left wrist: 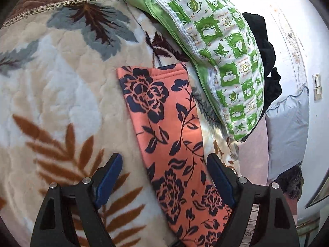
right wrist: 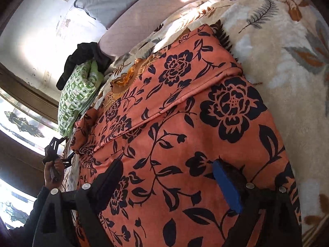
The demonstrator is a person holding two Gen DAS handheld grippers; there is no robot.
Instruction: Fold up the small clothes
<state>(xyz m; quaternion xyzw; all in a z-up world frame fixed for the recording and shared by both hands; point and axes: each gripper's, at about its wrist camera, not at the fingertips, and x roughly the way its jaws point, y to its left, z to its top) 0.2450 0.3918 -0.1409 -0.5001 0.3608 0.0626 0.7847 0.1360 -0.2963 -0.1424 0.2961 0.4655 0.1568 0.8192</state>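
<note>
— on the bed, what lies there?
— an orange floral garment (left wrist: 164,127) on the leaf-print blanket (left wrist: 61,92), beside a green pillow (left wrist: 222,47).
— and the jaws?
— left gripper (left wrist: 164,177) and right gripper (right wrist: 168,183) both spread.

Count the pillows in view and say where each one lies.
2. The green patterned pillow lies on the leaf-print blanket beyond the orange floral garment. The pale blue pillow leans against the wall further on. Others may be hidden.

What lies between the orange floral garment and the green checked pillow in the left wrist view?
In the left wrist view, only a narrow strip of the leaf-print blanket shows between the orange floral garment and the green checked pillow; nothing else lies there.
</note>
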